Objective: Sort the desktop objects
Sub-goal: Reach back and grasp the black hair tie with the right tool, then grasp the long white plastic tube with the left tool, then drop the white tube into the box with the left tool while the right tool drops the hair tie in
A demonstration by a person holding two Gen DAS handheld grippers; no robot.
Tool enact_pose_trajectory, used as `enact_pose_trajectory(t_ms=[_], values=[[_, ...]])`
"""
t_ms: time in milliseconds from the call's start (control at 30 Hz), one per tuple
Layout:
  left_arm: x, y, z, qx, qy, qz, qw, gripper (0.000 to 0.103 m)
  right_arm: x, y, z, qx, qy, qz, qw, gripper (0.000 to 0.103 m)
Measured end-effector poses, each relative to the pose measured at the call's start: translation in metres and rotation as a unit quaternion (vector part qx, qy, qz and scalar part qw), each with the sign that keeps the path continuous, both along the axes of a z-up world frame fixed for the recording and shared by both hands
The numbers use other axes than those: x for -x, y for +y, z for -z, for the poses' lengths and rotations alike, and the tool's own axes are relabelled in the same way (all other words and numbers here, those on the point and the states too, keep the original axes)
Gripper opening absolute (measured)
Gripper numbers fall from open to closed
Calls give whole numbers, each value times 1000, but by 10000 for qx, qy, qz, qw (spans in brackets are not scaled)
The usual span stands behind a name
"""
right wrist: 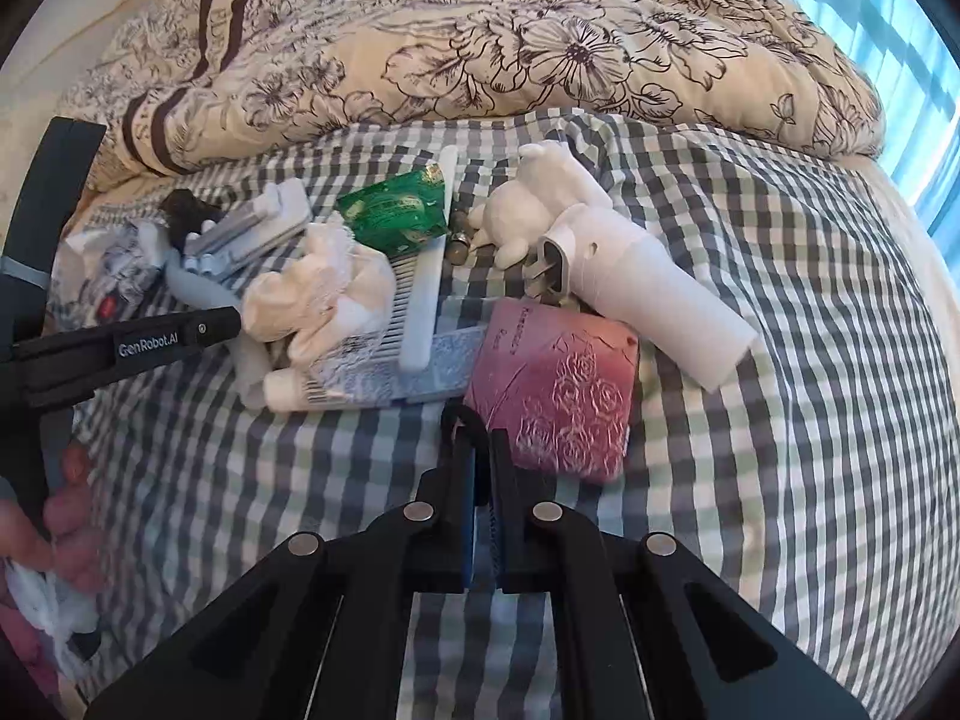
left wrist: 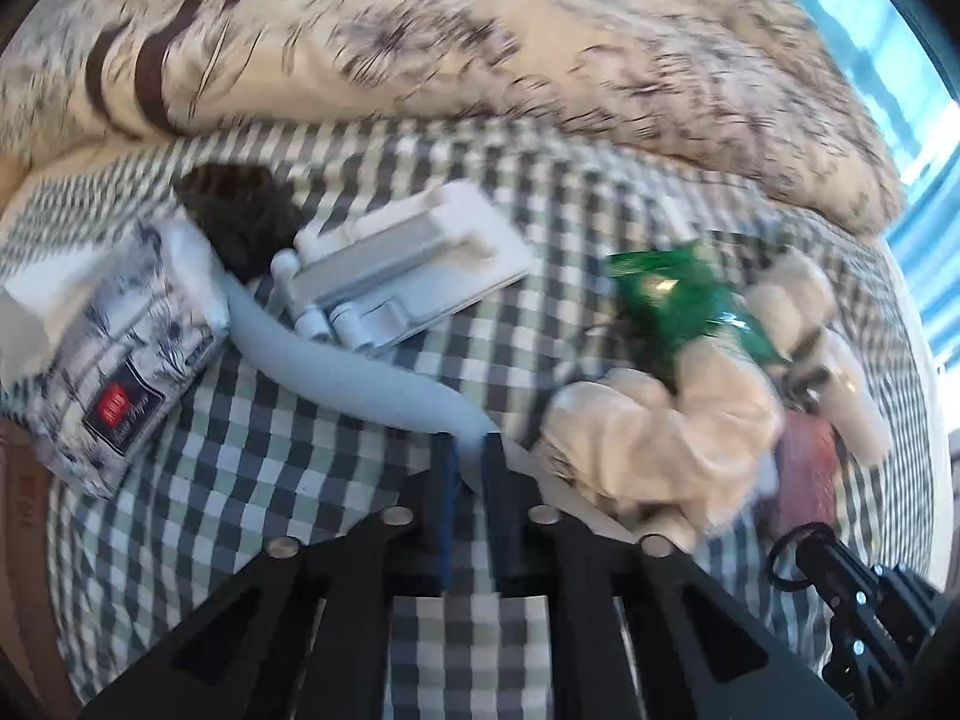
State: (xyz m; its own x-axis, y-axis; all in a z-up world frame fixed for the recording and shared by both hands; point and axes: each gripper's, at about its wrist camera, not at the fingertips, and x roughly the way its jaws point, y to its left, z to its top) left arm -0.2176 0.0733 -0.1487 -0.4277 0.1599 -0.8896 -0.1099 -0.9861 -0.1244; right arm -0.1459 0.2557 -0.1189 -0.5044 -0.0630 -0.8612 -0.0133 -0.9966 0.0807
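The left gripper [left wrist: 467, 450] has its 2 black fingers pinched on the pale grey flexible arm [left wrist: 312, 354] of a white clamp-style phone holder [left wrist: 408, 252], which lies on the checked bedsheet [left wrist: 252, 468] toward 11 o'clock. The right gripper [right wrist: 477, 426] has its jaws pressed on a thin black loop [right wrist: 465, 417]. Just beyond it, at 1 o'clock, lies a pink rose-embossed booklet [right wrist: 558, 384]. Farther off sits a green foil packet [right wrist: 393, 210], then the floral quilt [right wrist: 480, 30].

"GenRobot.AI" stands in white on the left gripper [right wrist: 231, 324].
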Motion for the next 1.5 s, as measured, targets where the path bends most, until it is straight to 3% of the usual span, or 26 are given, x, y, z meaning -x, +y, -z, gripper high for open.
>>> enact_pose_trajectory(t_ms=[200,433,567,767,867,1033,1200,1333,1500], values=[[-10,-17,-12,-708,-91,-176,9973,6,-15,13,-15,230,161,86,9996,4],[-10,-20,-24,-774,113,-202,9967,6,-23,15,-26,343,266,95,9990,4],[-30,-25,-56,-776,479,-110,9958,6,-29,16,-35,381,338,90,9987,4],[-64,-46,-126,-651,1201,-69,9906,6,-42,0,-62,630,549,-119,9964,4],[-82,-61,-164,-353,1617,-129,9861,6,-51,-15,-79,802,670,-311,9940,4],[-114,-102,-217,-186,2084,-335,9773,6,-67,-56,-115,898,946,-709,9889,4],[-143,-157,-249,-16,2276,-666,9715,6,-81,-120,-152,1327,1167,-1328,9753,4],[-162,-206,-256,181,2220,-970,9700,6,-90,-198,-170,1447,1260,-2048,9598,4],[-171,-255,-238,263,1997,-1196,9722,6,-97,-292,-161,1569,964,-2802,9421,4]])
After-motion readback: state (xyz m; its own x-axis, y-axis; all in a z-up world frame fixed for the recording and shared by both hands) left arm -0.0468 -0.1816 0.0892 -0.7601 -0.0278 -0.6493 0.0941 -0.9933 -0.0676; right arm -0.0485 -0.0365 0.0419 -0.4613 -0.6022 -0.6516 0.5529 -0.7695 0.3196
